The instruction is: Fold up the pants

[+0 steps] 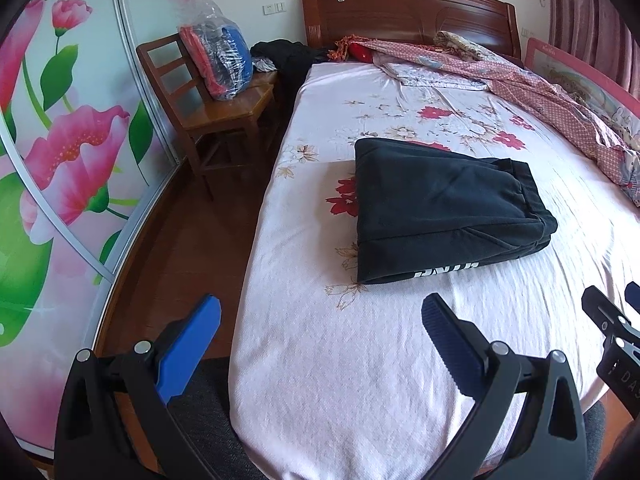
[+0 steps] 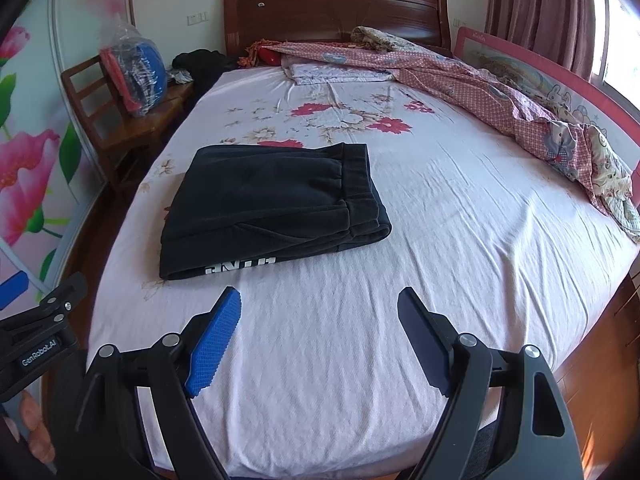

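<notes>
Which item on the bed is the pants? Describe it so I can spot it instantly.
Start at the bed with the pale floral sheet. On its left half, nearer the foot than the headboard, lies the pants, folded into a flat black rectangle. It is the only dark, tidy item; white lettering shows on its near edge, unlike the crumpled pink quilt at right.

We see bright daylight coming from the window at the right, overexposed to white. Fisheye distortion bends the bed and walls, dark vignetting rounds the corners, and focus stays fairly sharp.
</notes>
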